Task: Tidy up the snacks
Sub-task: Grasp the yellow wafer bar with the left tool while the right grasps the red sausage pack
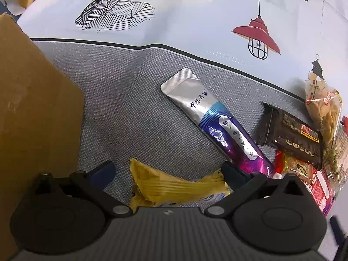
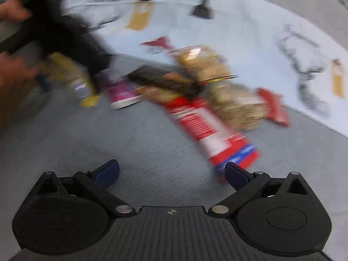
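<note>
Jaws spread wide on both tools, nothing gripped between them. Left gripper (image 1: 168, 170) low over a crinkled yellow foil snack packet (image 1: 174, 187) lying flat on the grey woven mat (image 1: 121, 100), packet sitting between the two blue-tipped fingers (image 1: 104, 170) without visible contact. Just beyond, a long silver-and-purple foil sachet (image 1: 217, 126) with printed characters, lying diagonally, its near end close by the right-hand finger. Next to that, a dark brown rectangular wrapper (image 1: 289, 134), resting partly over a red-and-yellow packet (image 1: 293, 165), with a clear bag of pale crisps (image 1: 324, 106) beside it at the mat's far edge. Tall brown cardboard box (image 1: 32, 113) standing just to the left of the gripper, on the same mat. Underneath everything, a white cloth printed with lamps and a geometric deer (image 1: 195, 21) covering the bench.

Right gripper (image 2: 171, 171) hovering above bare grey mat, view heavily smeared by motion. Ahead of it, a long red box with white and blue print (image 2: 208, 130), its near end beside the right-hand finger; further back the brown wrapper, the crisp bag and a small red packet (image 2: 275, 106) heaped together. At the far left, blurred, the other black tool over the yellow packet, with a hand (image 2: 13, 10) on its handle.
</note>
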